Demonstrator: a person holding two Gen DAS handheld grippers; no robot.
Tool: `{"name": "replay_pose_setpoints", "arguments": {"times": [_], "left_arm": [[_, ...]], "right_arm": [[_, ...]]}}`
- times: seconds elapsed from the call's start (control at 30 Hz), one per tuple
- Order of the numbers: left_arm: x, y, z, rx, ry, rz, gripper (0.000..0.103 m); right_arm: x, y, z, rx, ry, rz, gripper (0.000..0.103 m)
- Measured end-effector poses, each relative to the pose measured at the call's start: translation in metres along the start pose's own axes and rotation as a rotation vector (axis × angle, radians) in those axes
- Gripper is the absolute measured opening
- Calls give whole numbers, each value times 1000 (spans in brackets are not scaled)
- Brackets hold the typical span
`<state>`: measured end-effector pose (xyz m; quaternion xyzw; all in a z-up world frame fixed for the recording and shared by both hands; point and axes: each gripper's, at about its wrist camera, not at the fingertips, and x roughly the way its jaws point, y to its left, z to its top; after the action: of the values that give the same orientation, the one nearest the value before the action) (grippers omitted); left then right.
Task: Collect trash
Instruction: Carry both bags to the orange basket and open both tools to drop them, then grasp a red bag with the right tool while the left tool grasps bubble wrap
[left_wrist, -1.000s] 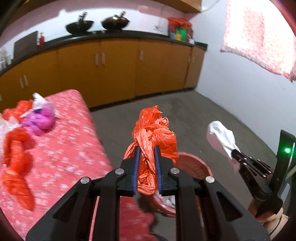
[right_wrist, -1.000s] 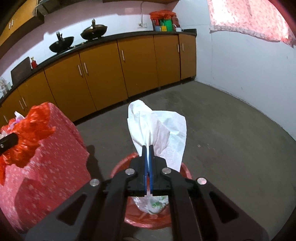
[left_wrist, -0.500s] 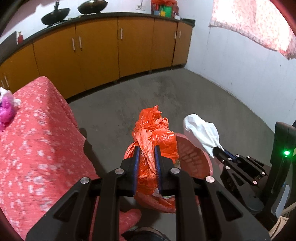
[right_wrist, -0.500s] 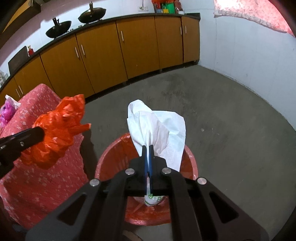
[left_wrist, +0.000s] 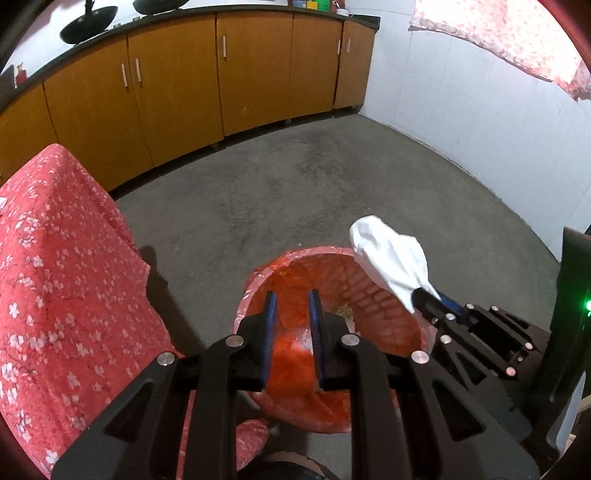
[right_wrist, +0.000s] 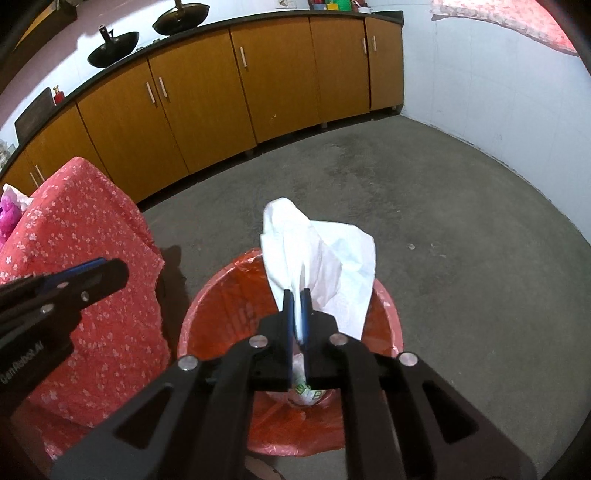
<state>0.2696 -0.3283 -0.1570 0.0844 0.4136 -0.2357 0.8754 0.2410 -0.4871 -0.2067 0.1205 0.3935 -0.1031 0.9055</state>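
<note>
A red bin (left_wrist: 384, 295) lined with a red bag stands on the floor; it also shows in the right wrist view (right_wrist: 207, 317). My left gripper (left_wrist: 291, 314) is open above the bin, and the orange plastic bag (left_wrist: 291, 365) lies blurred below its jaws inside the bin. My right gripper (right_wrist: 295, 314) is shut on a white plastic bag (right_wrist: 325, 254) and holds it over the bin's rim. The white bag also shows in the left wrist view (left_wrist: 388, 258), at the bin's right edge.
A table with a red flowered cloth (left_wrist: 55, 280) stands just left of the bin. Orange cabinets (left_wrist: 184, 88) with a dark counter line the far wall. A white tiled wall (left_wrist: 480, 122) is at the right. Pink trash (right_wrist: 9, 214) lies on the table.
Both grippers moved over the bin and tilted down. My left gripper opened and the orange bag dropped into the bin. The right gripper still holds the white bag.
</note>
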Motion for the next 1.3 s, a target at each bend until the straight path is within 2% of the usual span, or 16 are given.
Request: {"name": "replay_pose_setpoints", "arguments": {"times": [0.07,0.13,0.2,0.5,0.67,0.77,0.93,1.03,1.2,1.27,1.3], "left_arm": [[-3,3,1,-14,-6,-4,19],[-8,7,5,-30,-20,0,20],[-14,11,8,-48,-34,4,21],[-63,46,16,-126,-128,39,32],[-105,82,7,-160,-175,73,37],[-133,108,-2,-165,-211,114,38],[-190,178,-29,-216,-265,250,43],[-216,224,-46,-276,-282,354,47],[-248,314,-80,-406,-272,514,48],[-256,340,-88,-439,-266,558,49],[-260,352,-93,-455,-267,576,54]], "right_arm": [[-1,3,0,-15,-3,3,12],[-3,3,-1,-30,-9,5,20],[-5,6,2,-39,-20,5,23],[-33,17,16,-53,-68,13,26],[-60,48,30,-83,-110,76,28],[-77,80,38,-126,-129,141,29],[-102,161,47,-210,-137,299,34],[-112,207,47,-246,-112,392,34],[-127,306,35,-342,-40,542,39],[-132,339,24,-385,-19,580,44],[-133,354,19,-406,-8,594,49]]}}
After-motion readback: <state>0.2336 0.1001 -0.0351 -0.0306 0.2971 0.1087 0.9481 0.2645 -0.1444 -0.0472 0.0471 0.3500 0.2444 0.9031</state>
